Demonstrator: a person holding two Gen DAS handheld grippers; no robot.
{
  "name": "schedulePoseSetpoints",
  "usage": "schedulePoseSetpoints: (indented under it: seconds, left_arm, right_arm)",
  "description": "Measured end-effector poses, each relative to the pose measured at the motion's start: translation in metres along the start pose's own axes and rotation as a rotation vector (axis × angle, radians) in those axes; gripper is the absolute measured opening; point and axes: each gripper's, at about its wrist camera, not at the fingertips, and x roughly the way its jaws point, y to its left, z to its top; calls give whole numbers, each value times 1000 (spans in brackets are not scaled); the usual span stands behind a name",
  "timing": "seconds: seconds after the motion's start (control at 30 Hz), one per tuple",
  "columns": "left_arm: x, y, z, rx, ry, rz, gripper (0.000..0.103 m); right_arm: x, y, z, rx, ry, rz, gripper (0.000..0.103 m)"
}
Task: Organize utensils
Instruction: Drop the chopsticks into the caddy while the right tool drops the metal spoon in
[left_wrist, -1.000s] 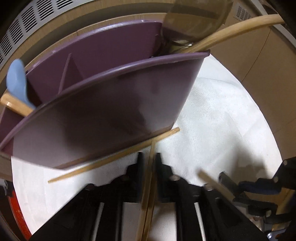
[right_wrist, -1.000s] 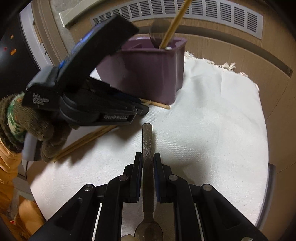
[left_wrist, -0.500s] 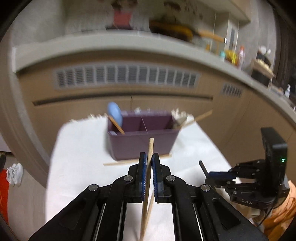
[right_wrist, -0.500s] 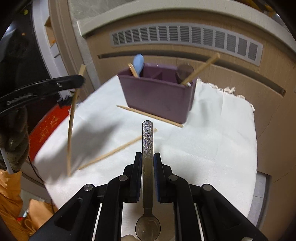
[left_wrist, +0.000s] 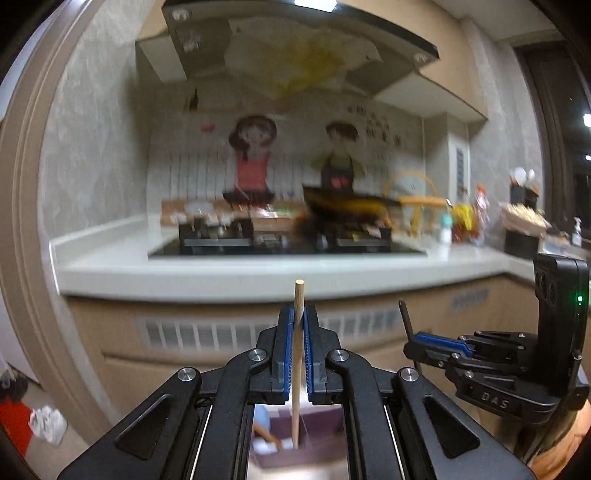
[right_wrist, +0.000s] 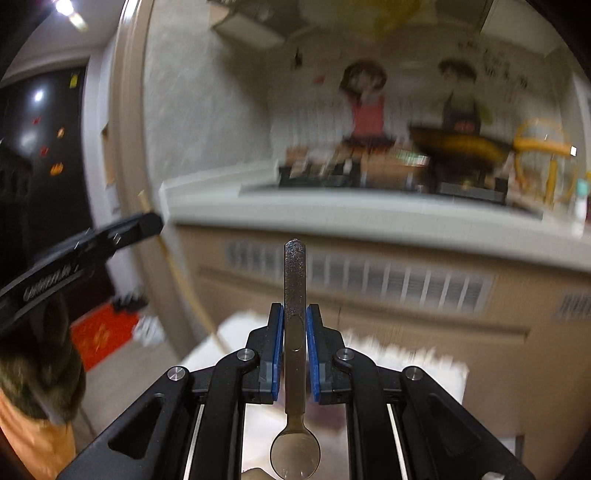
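Left wrist view: a thin pale wooden chopstick (left_wrist: 298, 354) stands upright, pinched between the blue pads of the left gripper (left_wrist: 299, 317); its jaws are closed on it, the round tip poking above them. Below, blurred, the purple utensil holder (left_wrist: 295, 443) shows between the arms, the chopstick's lower end over it. At right the right gripper (left_wrist: 413, 345) holds a dark handle; its body reads "DAS".

Right wrist view: a metal spoon (right_wrist: 294, 350), handle textured and pointing up, bowl toward the camera, is clamped in the right gripper (right_wrist: 294, 317), jaws closed on the handle. At left, the left gripper (right_wrist: 147, 225) carries the chopstick (right_wrist: 184, 280) above a white cloth (right_wrist: 424, 365).
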Motion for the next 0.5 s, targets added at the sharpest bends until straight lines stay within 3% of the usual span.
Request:
schedulePoseSetpoints:
  seconds: [0.1,0.23,0.5]
  left_arm:
    - [26,8,17,-13,-20,20,6]
    - [71,19,19,-23,13,44,6]
    - [118,26,-22,-53,125,11,6]
  right_arm:
    - [25,-11,14,26,-25,-15,12]
    - [73,-22,11,64,29,-35,12]
    - [127,-28,-22,68,106,-95,12]
